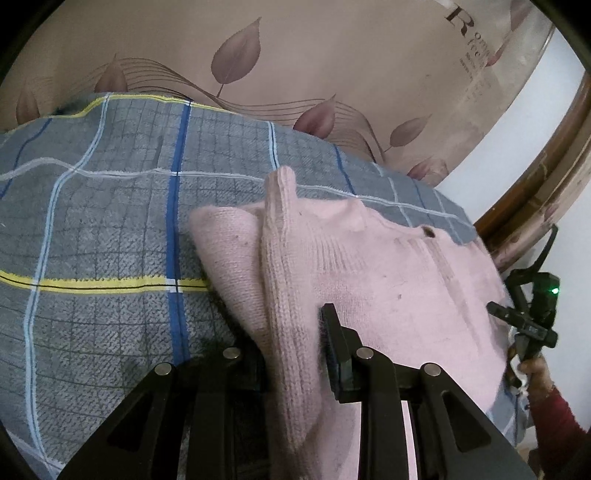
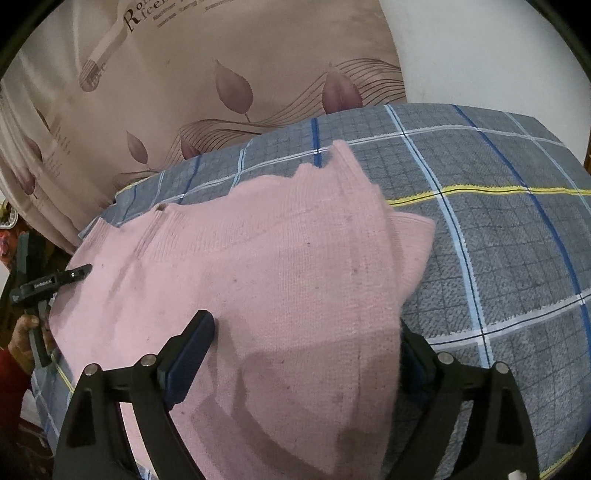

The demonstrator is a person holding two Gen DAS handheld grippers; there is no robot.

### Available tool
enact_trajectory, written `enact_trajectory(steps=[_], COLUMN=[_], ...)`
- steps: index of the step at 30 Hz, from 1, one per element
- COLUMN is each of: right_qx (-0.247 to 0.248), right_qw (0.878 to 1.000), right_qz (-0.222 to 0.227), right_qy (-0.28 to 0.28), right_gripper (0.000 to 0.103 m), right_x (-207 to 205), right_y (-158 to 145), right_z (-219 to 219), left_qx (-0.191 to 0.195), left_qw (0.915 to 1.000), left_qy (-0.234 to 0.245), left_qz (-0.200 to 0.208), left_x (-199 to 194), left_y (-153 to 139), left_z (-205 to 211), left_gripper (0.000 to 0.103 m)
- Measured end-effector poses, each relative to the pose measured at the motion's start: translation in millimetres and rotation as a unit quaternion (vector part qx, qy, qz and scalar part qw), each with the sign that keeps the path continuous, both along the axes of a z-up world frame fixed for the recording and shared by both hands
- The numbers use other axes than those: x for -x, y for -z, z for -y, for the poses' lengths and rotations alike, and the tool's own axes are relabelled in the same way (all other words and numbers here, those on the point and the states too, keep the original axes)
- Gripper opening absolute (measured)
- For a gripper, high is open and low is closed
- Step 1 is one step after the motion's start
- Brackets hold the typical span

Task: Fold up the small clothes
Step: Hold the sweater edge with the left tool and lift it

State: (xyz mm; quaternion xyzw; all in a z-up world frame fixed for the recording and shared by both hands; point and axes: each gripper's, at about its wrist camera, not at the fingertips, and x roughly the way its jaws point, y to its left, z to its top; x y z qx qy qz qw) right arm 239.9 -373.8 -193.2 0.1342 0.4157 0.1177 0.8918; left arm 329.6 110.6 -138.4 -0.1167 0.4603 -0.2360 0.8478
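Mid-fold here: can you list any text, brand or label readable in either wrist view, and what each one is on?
"R": large letter on the leaf-print fabric behind the bed; the smaller lines beneath it are too blurred to read.
"Ro…" above "feel…": same fabric in the right wrist view, cut off; the fine print beside it is unreadable.
White label on the other gripper's black body: too small to read.

A pink knitted sweater [image 2: 258, 277] lies spread on the grey checked blanket [image 2: 498, 258], a small dark button at its neck edge; one ribbed sleeve [image 1: 284, 280] is folded in across the body, running lengthwise; a flat corner [image 1: 225, 240] pokes out from beneath it onto the blanket; faint dark specks dot the knit.
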Motion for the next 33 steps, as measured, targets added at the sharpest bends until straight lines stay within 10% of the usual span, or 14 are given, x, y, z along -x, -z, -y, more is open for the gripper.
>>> enact_trajectory(steps=[13,33], right_qx=[-0.008,-0.018], right_qw=[1.0,1.0], right_qz=[0.002,0.002], right_qy=[-0.001,-0.002], right_gripper=[0.091,0.091], right_x=[1,4], right_y=[-1,-2], right_z=[1,0], left_qx=[-0.194,-0.223], left_qw=[0.9782,0.9727], left_qy=[-0.008,-0.011], left_qz=[0.074,0.062], left_x=[18,17], left_y=[-17,-20], left_z=[53,62], left_gripper=[0.016,0.016])
